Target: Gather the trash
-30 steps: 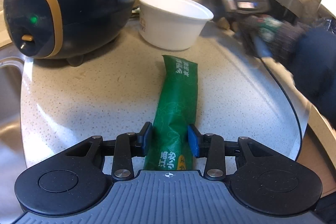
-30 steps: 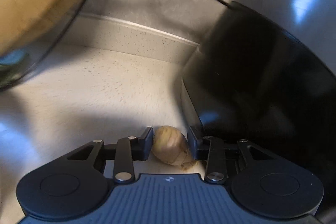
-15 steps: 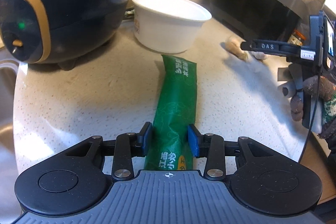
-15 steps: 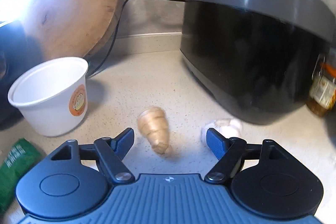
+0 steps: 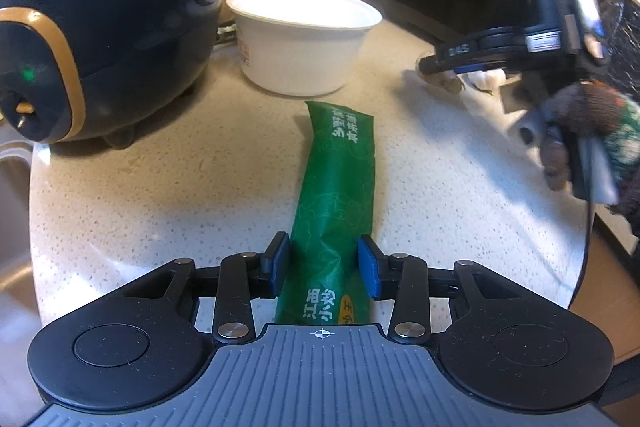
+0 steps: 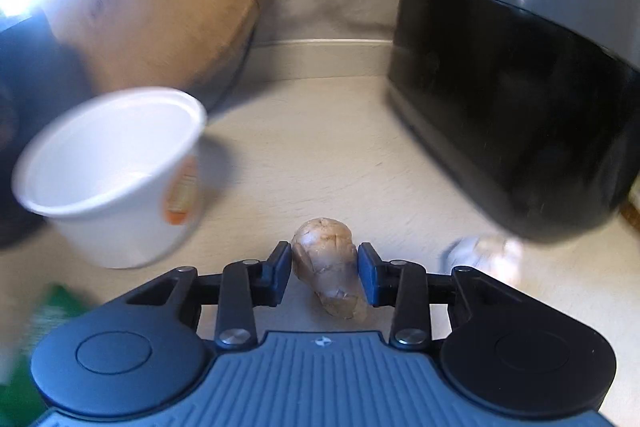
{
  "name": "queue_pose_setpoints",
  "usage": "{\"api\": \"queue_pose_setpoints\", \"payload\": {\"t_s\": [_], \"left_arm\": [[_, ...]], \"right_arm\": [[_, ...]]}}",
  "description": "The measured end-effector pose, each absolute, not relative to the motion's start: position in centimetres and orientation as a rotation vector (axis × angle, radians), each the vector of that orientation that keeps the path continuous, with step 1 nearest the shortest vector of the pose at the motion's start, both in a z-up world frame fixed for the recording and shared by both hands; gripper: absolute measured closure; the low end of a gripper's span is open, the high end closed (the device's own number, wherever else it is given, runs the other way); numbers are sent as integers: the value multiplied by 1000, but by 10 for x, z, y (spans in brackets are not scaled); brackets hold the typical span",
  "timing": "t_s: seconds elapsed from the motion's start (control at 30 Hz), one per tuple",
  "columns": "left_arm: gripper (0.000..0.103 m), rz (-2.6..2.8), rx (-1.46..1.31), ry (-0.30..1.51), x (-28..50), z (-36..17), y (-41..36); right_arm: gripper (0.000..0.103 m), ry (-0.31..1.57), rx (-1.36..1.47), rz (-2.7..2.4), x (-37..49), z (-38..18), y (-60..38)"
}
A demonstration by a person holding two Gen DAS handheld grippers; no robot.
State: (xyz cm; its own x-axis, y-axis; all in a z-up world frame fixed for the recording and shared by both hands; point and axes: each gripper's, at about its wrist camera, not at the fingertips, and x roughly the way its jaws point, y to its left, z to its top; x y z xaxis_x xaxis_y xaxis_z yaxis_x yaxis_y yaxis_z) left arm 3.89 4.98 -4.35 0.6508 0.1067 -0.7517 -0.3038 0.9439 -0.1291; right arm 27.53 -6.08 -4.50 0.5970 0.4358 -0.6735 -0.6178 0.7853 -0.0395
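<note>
Pickup step: right tool (image 6: 324,273) jaws just closing onto ginger piece (image 6: 326,263) on table (image 6: 320,155); left tool (image 5: 323,267) clamps green wrapper (image 5: 336,203). Next: lift, drop in white cup (image 6: 108,179)

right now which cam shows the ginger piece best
The right wrist view: the ginger piece sits close and centred between the right tongs, its wrinkled skin plain, though the frame is a little blurred. The left wrist view shows only a small bit of it, far off beneath those tongs.
</note>
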Motion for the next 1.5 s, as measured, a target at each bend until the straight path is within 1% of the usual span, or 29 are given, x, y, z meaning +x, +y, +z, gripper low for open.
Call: {"api": "queue_pose_setpoints", "payload": {"t_s": [0.07, 0.13, 0.2, 0.3, 0.37, 0.63, 0.77, 0.9, 0.97, 1.07, 1.13, 1.23, 1.37, 1.4, 1.43, 1.47, 1.5], "left_arm": [[61, 224, -247, 840, 42, -43, 51], [64, 198, -252, 849, 46, -43, 52], [73, 164, -254, 852, 50, -44, 52], [80, 97, -231, 835, 52, -44, 46], [82, 33, -231, 813, 53, -43, 40], [83, -219, -228, 772, 66, -30, -6], [83, -352, -170, 794, 67, -25, -58], [83, -464, -117, 850, 66, -35, -121], [83, -499, -141, 929, 68, -50, -146], [83, -515, -215, 1095, 71, -86, -175], [83, -472, -181, 1194, 76, -115, -195], [83, -430, -96, 1290, 80, -154, -225], [81, -357, -132, 1416, 106, -214, -250], [80, -341, -125, 1432, 114, -230, -254], [77, -331, -122, 1439, 120, -243, -254], [72, -320, -127, 1441, 127, -255, -258], [70, -310, -136, 1437, 133, -264, -261]], "right_arm": [[67, 714, -280, 608, 262, -42, -68], [67, 756, -218, 609, 251, -37, -77], [67, 785, -151, 605, 235, -30, -91], [67, 806, -107, 569, 202, -23, -109], [67, 821, -64, 542, 175, -18, -124], [67, 809, 45, 321, 105, -3, -202], [67, 778, 88, 193, 82, -1, -255], [67, 773, 116, 121, 57, -9, -310], [67, 791, 116, 81, 43, -21, -338], [67, 823, 130, 33, 19, -43, -379], [67, 864, 134, -9, 8, -63, -406], [67, 939, 199, -43, -6, -89, -446], [68, 968, 255, -41, -24, -105, -479], [70, 959, 246, -36, -27, -108, -483], [76, 945, 232, -33, -30, -111, -485], [76, 930, 217, -35, -33, -114, -487], [76, 917, 205, -44, -37, -118, -489]]}}
